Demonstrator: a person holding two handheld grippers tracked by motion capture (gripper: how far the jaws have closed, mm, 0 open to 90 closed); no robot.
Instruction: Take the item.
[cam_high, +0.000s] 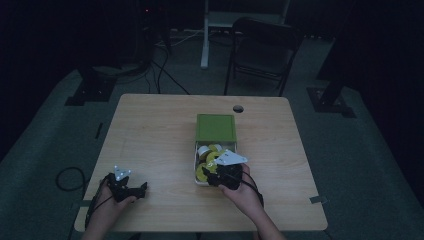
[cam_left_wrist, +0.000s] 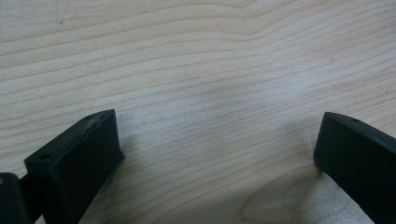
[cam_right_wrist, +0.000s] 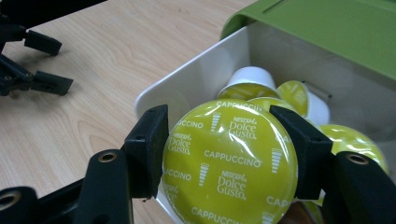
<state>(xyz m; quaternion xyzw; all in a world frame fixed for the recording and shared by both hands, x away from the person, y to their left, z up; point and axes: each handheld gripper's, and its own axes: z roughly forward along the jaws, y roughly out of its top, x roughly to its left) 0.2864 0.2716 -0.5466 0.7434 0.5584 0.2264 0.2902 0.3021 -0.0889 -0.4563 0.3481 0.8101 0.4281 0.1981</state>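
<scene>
Right now the right gripper (cam_right_wrist: 229, 140) pinches a green cappuccino capsule (cam_right_wrist: 229, 163) by its rim, low centre of frame above the white box (cam_right_wrist: 187, 93). Clearly that hold is narrow: a tilt could slip the capsule back among the others. Lower left, the left gripper (cam_high: 127, 186) rests spread on the table (cam_high: 160, 130).

High view above the person's side, facing forward and down on the worktop (cam_high: 160, 130), left gripper view close over bare wood, right gripper view close on the capsule box (cam_right_wrist: 196, 88), shared with the high view
</scene>
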